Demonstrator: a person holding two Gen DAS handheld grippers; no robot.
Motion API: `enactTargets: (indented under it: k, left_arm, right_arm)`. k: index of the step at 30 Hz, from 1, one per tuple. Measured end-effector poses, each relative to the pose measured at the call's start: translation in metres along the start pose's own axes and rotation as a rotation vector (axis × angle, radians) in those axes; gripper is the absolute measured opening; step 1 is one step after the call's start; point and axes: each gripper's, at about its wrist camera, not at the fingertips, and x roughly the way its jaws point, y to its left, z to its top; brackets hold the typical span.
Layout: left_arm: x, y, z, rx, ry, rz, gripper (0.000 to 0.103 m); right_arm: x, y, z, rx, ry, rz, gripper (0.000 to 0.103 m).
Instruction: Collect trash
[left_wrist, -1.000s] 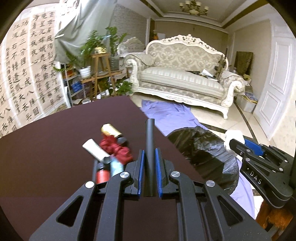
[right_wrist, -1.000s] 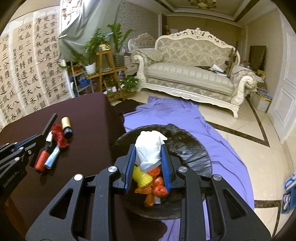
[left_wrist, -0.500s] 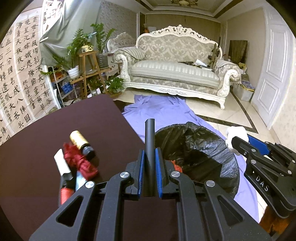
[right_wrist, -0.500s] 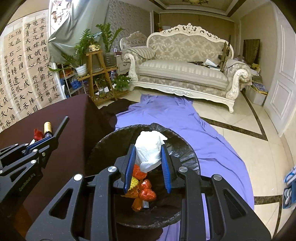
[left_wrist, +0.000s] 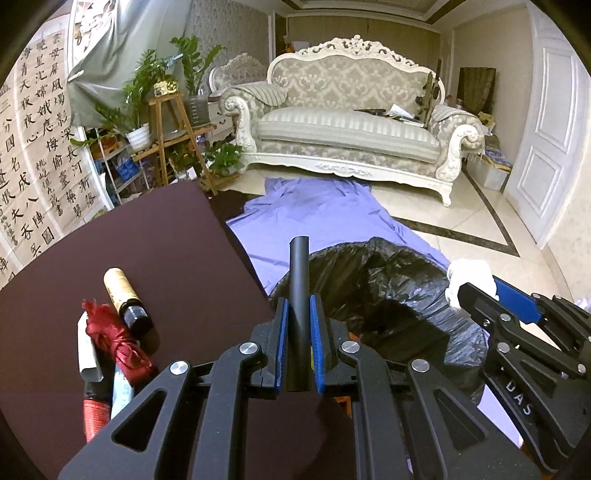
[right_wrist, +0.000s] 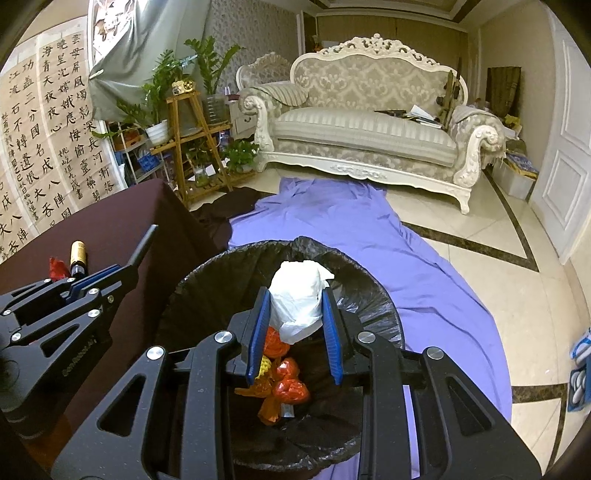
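Observation:
My left gripper (left_wrist: 299, 314) is shut on a black tube (left_wrist: 298, 273), held at the table's right edge beside the black-lined trash bin (left_wrist: 399, 291). My right gripper (right_wrist: 295, 302) is shut on a crumpled white tissue (right_wrist: 297, 301), held over the open bin (right_wrist: 207, 280), which holds red, orange and yellow wrappers (right_wrist: 284, 384). On the dark brown table (left_wrist: 147, 251) lie a gold-capped bottle (left_wrist: 123, 295), a red crumpled wrapper (left_wrist: 118, 343), a white tube (left_wrist: 86, 350) and a red-capped item (left_wrist: 95, 417). The right gripper shows in the left wrist view (left_wrist: 476, 291), and the left gripper in the right wrist view (right_wrist: 122, 269).
A purple sheet (right_wrist: 351, 221) covers the floor behind the bin. A white ornate sofa (right_wrist: 369, 129) stands at the back, a wooden plant stand (right_wrist: 192, 136) at the back left, a white door (left_wrist: 546, 129) on the right.
Both grippers have moved right, toward the bin. The black tube now sits at the table edge near the bin, and the tissue hangs over the bin's opening.

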Motion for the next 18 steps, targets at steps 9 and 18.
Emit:
enactTargets:
  k: [9,18]
  left_arm:
    - [0.004,0.001,0.001,-0.012,0.014,0.009,0.044]
    - [-0.013,0.011,-0.003,-0.032,0.009,0.016,0.054]
  right_arm:
    - [0.000,-0.005,-0.002,0.017,0.001,-0.015,0.041]
    - [-0.010,0.003,-0.002,0.012,-0.006,0.002,0.041]
